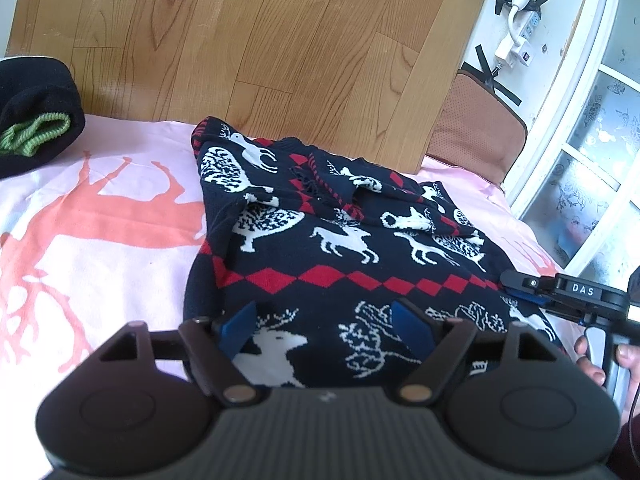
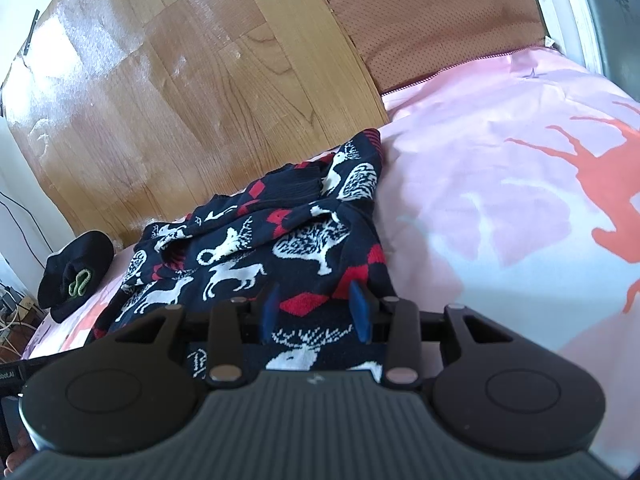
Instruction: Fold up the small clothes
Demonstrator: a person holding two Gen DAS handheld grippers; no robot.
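Sweater [image 1: 340, 240], navy w/ white reindeer and red diamonds, lay on the pink bed cover [image 1: 100, 240], partly folded: sleeves and top pulled in over the body, bunched near the neck. Neck end pointed at the wooden headboard [image 1: 240, 40]; hem end lay nearest both tools. Long axis ran from the tools toward the headboard.

Left tool [image 1: 326, 332] was over the hem, blue pads wide apart, cloth below them, nothing pinched. Right tool [image 2: 316, 312] was over the hem's other side, pads apart but narrower, knit showing between them; no pinch visible, so I read it as not gripping. In the left wrist view, the right tool sat at the sweater's far hem corner w/ a hand [image 1: 608, 360] on its grip.

Both tools equally near the hem; probably next fold goes hem toward neck, along that axis.

Black rolled garment w/ green cuff [image 1: 36, 120] lay apart from the sweater, also near the headboard.
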